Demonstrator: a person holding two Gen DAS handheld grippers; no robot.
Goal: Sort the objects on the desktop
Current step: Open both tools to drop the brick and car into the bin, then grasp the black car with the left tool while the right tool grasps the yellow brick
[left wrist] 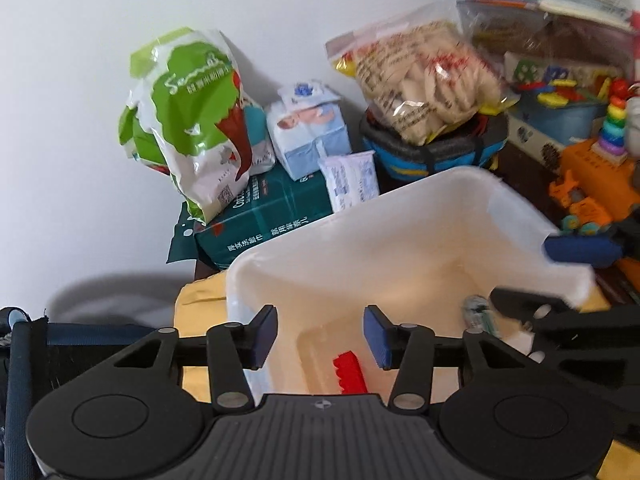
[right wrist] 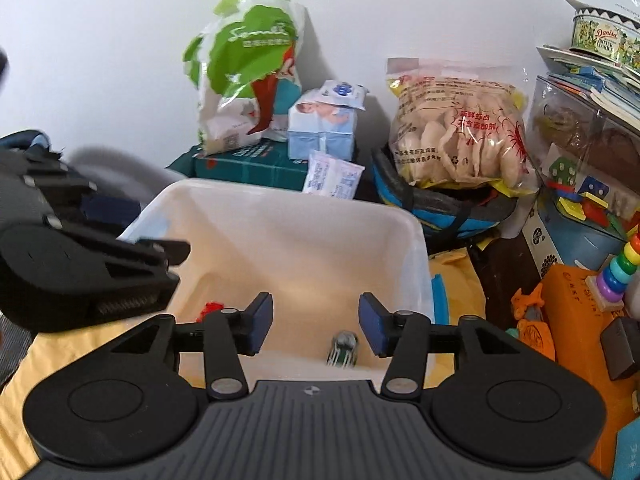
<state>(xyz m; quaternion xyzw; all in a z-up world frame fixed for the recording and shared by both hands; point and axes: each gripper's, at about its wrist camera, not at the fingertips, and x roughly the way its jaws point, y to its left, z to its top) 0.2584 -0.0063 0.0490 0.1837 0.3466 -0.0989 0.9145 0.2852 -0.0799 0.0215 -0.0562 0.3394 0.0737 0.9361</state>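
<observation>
A white plastic bin (left wrist: 400,216) stands on a yellow cloth (left wrist: 196,300) and also shows in the right wrist view (right wrist: 280,200). Inside lie a red toothed piece (left wrist: 350,372), also in the right wrist view (right wrist: 210,309), and a small green and white toy car (right wrist: 342,348), seen blurred in the left wrist view (left wrist: 478,314). My left gripper (left wrist: 320,338) is open and empty above the bin's near left part. My right gripper (right wrist: 316,328) is open and empty above the bin's near edge, with the car just below its fingers.
Behind the bin stand a green and white bag (left wrist: 192,120), a tissue box (left wrist: 308,132), a dark green pack (left wrist: 264,216) and a bag of crackers (left wrist: 428,80). At the right are toys, an orange box (right wrist: 580,312), a ring stacker (right wrist: 618,272) and a cookie tin (right wrist: 604,38).
</observation>
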